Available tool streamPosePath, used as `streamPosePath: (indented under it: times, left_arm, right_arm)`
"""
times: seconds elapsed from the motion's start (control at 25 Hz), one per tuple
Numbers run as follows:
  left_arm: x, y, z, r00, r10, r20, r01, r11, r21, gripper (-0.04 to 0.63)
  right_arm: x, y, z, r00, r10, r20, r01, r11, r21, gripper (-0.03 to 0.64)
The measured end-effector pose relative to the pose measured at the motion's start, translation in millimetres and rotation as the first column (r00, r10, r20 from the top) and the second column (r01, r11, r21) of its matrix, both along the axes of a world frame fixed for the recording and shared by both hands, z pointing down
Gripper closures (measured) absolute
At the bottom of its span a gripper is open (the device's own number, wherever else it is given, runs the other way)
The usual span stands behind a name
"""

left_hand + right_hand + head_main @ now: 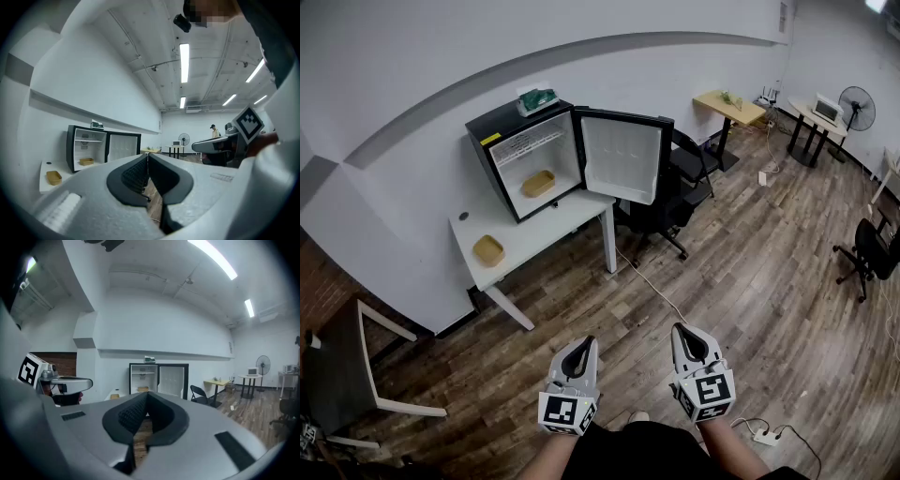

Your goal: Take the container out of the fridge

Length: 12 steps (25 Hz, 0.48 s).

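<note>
My left tool (pixel 585 344) and right tool (pixel 683 332) hung shut and empty; the tan container (pixel 538 183) sat inside the open mini fridge (pixel 502 127) on the surface (pixel 555 225), eleven o'clock, well apart.

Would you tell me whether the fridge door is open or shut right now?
Open: the door of the fridge stands swung wide, and the container inside it shows.

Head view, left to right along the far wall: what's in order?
Tan container on the white desk → second tan container inside the fridge → open fridge door → wooden table → microwave → fan.
</note>
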<state>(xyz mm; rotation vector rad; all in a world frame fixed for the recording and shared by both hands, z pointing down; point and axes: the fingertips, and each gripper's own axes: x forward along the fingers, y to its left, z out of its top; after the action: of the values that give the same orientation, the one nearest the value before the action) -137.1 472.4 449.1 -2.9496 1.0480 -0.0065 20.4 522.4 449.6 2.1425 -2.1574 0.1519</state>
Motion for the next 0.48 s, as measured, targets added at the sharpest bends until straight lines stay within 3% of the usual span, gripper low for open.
streamPosePath:
  times: [0.28, 0.48]
  left_arm:
    - [7, 1, 6, 1.0, -0.01, -0.009, 0.01, 1.0, 0.001, 0.578]
    - [6, 10, 21, 0.999, -0.038, 0.005, 0.038, 0.999, -0.029, 0.578]
  right_arm:
    - [15, -1, 10, 0.998, 0.042, -0.041, -0.041, 0.999, 0.004, 0.617]
    - [21, 11, 22, 1.0, 0.014, -0.003, -0.014, 1.0, -0.005, 0.617]
